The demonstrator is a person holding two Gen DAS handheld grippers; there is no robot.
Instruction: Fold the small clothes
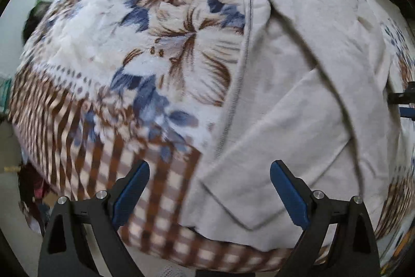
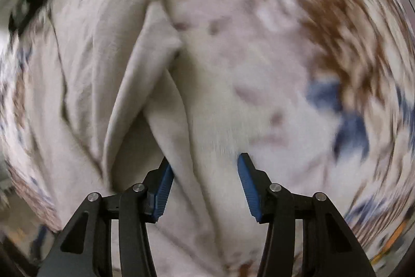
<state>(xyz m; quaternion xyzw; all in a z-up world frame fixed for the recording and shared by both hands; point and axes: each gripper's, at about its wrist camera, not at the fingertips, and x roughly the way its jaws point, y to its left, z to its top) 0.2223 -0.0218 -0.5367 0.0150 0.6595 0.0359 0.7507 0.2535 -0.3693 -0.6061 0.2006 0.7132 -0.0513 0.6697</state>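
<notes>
A fleecy blanket (image 1: 109, 48) printed with brown and blue flowers and a checked border is spread as the working surface. A pale grey cloth garment (image 1: 298, 108) is laid on its right part, partly folded. The left hand-held gripper (image 1: 209, 188) is held wide apart above the garment's edge, empty. The right hand-held gripper (image 2: 205, 183) is seen apart, with a garment fold (image 2: 181, 136) lying between its blue pads.

Covered by a plush blanket (image 1: 166, 48) printed with brown and blue flowers on white, ending in a brown-and-white checked border (image 1: 155, 188) along the near edge. Beyond the left edge, pale floor (image 1: 15, 17) in soft daylight, with a dark heap (image 1: 36, 14) up by the far corner and more dark clutter (image 1: 31, 188) lower down. Blurred in the right wrist view, same floral blanket (image 2: 337, 48).
</notes>
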